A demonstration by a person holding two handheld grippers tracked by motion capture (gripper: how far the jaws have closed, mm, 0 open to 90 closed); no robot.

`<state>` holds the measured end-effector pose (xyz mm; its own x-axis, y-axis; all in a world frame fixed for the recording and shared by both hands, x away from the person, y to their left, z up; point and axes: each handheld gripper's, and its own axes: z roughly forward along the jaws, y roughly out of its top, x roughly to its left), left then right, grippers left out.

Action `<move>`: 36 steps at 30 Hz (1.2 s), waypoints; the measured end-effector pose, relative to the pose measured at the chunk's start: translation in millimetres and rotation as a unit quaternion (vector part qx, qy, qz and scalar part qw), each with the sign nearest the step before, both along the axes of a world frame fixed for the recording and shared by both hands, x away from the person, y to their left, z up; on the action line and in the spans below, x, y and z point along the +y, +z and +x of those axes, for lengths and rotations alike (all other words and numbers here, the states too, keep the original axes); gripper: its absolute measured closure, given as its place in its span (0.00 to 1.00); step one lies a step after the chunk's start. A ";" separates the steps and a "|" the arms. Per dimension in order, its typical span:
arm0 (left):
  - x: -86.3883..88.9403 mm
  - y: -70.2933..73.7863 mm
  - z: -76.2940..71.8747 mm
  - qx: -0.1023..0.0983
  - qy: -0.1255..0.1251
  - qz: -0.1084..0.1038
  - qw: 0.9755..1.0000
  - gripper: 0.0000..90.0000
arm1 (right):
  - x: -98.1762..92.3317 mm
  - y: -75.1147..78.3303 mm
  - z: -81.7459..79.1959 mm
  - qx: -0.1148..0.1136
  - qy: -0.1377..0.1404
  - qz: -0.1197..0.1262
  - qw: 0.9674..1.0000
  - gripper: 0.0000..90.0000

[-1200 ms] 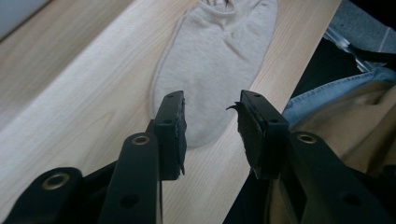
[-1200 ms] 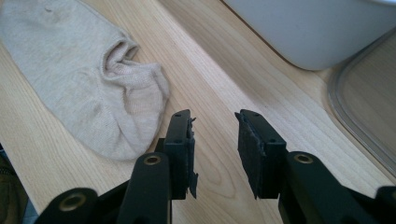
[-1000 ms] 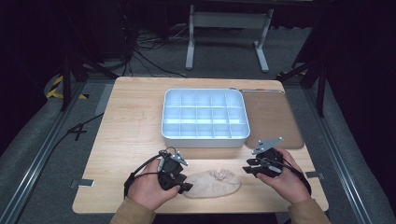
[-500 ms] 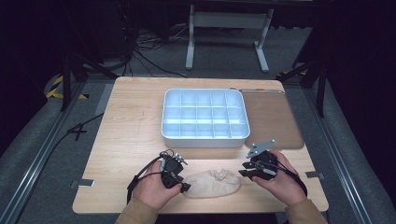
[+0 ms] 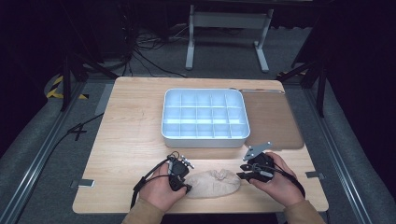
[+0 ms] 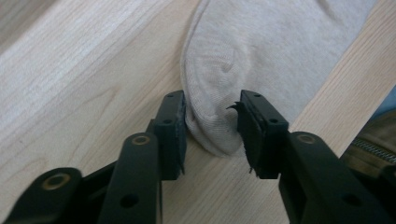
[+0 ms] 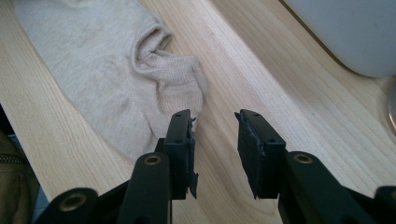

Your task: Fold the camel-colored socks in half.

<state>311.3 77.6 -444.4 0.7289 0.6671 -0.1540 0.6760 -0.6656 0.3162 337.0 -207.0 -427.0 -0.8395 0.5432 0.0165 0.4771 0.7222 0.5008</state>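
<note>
Wood table (image 5: 130, 130), sock (image 5: 212, 183) near the front edge, tray (image 5: 204, 114) behind. Left gripper (image 6: 210, 126) has dropped since the earlier frame, jaws just closing around the sock's toe end, not clamped yet, so grasp is imminent. Right gripper (image 7: 215, 135) unchanged: part-open, empty, beside the cuff.

one sock (image 5: 212, 183), one tray (image 5: 204, 137), two tools
</note>
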 end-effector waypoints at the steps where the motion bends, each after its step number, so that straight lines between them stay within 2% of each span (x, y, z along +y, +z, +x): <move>1: -1.4 -0.1 -0.6 0.000 -0.003 0.001 1.000 0.73 | 0.5 -0.3 -0.5 0.001 0.001 -0.001 1.000 0.73; 4: -1.0 1.8 -0.5 -0.001 0.003 0.004 1.000 0.87 | 2.0 -0.8 -1.9 0.005 0.001 0.000 1.000 0.76; 7: 2.6 6.6 1.5 -0.014 0.014 0.015 1.000 0.93 | 4.7 -1.4 -5.0 0.035 0.003 0.018 0.999 0.86; 9: 4.5 8.8 2.3 -0.022 0.018 0.015 0.999 0.94 | 6.9 -1.4 -6.7 0.041 0.009 0.029 0.999 0.91; 12: 8.1 9.9 3.7 -0.022 0.025 0.012 0.999 0.94 | 13.6 -1.8 -10.8 0.046 0.021 0.044 0.998 0.95; 16: 13.0 12.2 5.0 -0.020 0.035 0.006 0.999 0.94 | 24.3 -6.3 -15.6 0.041 0.034 0.043 0.998 0.98; 21: 18.9 15.3 6.5 -0.003 0.038 -0.001 0.999 0.94 | 36.0 -15.4 -18.9 0.046 0.039 0.035 0.998 1.00; 25: 22.2 13.8 8.3 0.002 0.041 0.006 0.999 0.94 | 38.8 -21.7 -18.3 0.043 0.025 0.039 0.998 1.00; 30: 24.1 14.0 9.4 0.005 0.044 0.003 0.999 0.94 | 37.7 -27.3 -16.0 0.054 0.007 0.052 0.997 1.00; 36: 24.2 14.8 8.6 0.007 0.046 -0.001 0.999 0.94 | 39.0 -28.0 -18.4 0.042 0.005 0.046 0.998 1.00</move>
<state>319.9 101.8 -429.5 0.6627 0.7305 -0.1652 0.7384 -0.6003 0.3073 318.6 -168.0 -455.0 -0.8383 0.5280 0.1361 0.5132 0.6797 0.5241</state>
